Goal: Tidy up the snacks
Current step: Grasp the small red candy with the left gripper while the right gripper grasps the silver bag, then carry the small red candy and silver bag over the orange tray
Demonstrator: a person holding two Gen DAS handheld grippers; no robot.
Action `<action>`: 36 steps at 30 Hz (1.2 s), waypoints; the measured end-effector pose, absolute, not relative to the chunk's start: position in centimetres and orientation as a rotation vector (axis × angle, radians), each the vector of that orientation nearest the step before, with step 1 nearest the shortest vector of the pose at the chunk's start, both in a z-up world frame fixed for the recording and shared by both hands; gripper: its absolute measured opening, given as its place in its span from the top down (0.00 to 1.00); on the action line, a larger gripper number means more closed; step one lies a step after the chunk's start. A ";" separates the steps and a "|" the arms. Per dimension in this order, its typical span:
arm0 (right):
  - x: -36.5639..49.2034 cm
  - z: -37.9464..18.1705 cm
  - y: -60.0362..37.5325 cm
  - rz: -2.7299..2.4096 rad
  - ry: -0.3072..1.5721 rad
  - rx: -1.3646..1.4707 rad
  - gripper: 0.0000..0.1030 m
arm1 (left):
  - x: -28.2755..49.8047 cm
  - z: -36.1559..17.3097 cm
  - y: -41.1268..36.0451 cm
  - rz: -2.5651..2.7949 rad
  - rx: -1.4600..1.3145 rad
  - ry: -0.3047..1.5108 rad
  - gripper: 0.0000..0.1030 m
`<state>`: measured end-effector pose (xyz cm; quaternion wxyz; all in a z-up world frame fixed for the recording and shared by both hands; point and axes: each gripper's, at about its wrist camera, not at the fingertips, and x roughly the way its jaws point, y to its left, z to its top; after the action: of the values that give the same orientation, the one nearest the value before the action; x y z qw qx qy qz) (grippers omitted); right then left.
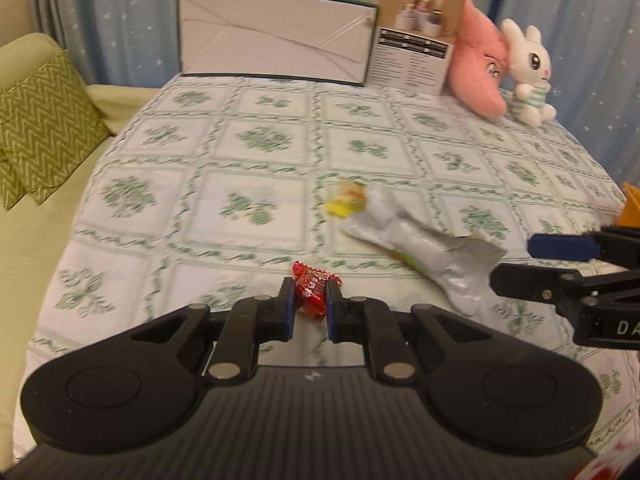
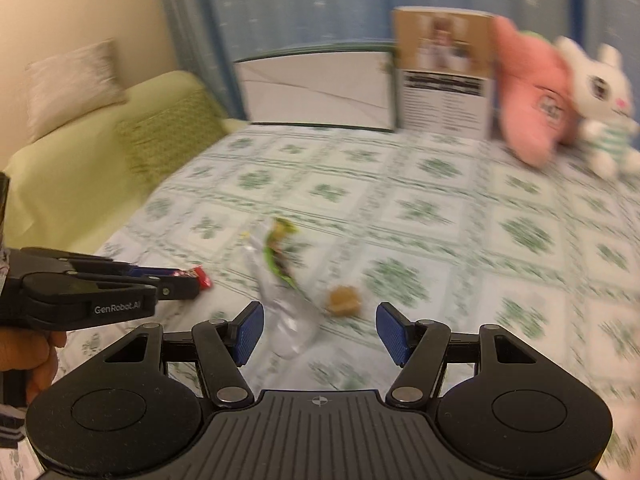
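Red foil shows between the blue pads of the left gripper [image 1: 311, 304] in the left wrist view: a small wrapped candy [image 1: 314, 292] is clenched there, its long axis running away from the camera along the fingers, one twisted end poking past the tips. Beyond the tips and a little to the right, a crumpled silver wrapper [image 1: 424, 248] lies on the green-patterned tablecloth [image 1: 240, 152], its length slanting from far-left to near-right; a yellow snack packet [image 1: 347, 200] sits just beside its far end. The right gripper [image 1: 516, 264] enters from the right edge, close to the silver wrapper's near end, its jaws apart with nothing between them. Ahead of the left tips the cloth is bare up to a white box [image 1: 276, 40], a printed carton [image 1: 416, 40] and two plush toys [image 1: 504, 68] along the far edge. The table's left edge drops off beside a green sofa [image 1: 44, 160].

Blurred by motion, the right wrist view shows the right gripper [image 2: 320, 332] standing about half open and empty. The transparent-looking wrapper [image 2: 288, 312] lies just ahead of its left finger, long axis pointing away, with a green strip [image 2: 278, 256] at its far part. A small brown piece [image 2: 343, 300] rests just beyond the gap. To the left, well apart from the tips, the left gripper [image 2: 188, 280] grasps the red candy [image 2: 202, 276], a hand [image 2: 38, 356] behind it. Open cloth stretches ahead and rightward.
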<state>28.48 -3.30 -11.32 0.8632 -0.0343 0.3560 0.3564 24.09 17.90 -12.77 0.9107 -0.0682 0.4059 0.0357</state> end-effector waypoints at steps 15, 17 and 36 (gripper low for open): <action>30.2 -13.5 2.8 0.853 0.695 -0.288 0.67 | 23.5 -13.1 18.4 0.064 -0.064 0.803 0.76; 30.1 -13.7 3.2 0.856 0.690 -0.307 0.69 | 23.5 -13.2 18.2 0.063 -0.050 0.802 0.76; 28.0 -12.6 1.6 0.818 0.674 -0.268 0.77 | 23.3 -12.6 18.5 0.049 -0.124 0.815 0.86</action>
<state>27.96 1.62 -12.57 0.8543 -0.1275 0.3204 0.3890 23.29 18.49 -12.65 0.9160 -0.0601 0.3959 0.0238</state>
